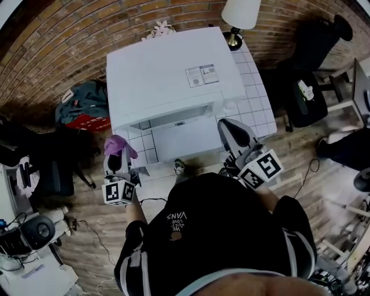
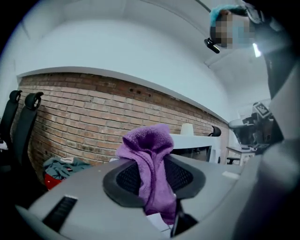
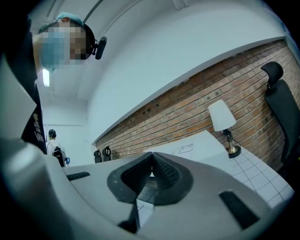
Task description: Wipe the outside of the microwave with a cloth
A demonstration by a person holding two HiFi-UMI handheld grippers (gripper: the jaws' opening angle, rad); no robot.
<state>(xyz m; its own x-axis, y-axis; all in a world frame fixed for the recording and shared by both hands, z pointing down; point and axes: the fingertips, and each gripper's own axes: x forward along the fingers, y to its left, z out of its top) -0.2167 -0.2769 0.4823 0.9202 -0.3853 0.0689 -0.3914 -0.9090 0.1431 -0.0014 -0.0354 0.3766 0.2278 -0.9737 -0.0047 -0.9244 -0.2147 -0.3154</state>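
Observation:
The white microwave [image 1: 173, 78] stands on a white tiled table [image 1: 254, 101], its front facing me. A purple cloth [image 2: 151, 161] is pinched between the jaws of my left gripper [image 2: 152, 180] and bulges above them; in the head view the cloth [image 1: 118, 145] shows at the table's front left corner, left of the microwave and apart from it. My right gripper [image 1: 234, 136] is shut with nothing between its jaws, held near the microwave's front right corner. In the right gripper view the jaws meet at the tips of my right gripper [image 3: 151, 165], with the microwave's top [image 3: 187, 149] beyond.
A lamp [image 1: 240, 17] stands at the table's back right. Behind runs a brick wall [image 1: 52, 52]. Bags and clothes [image 1: 84, 107] lie on the floor at left, a black chair [image 1: 303, 92] at right. A cable trails on the wooden floor.

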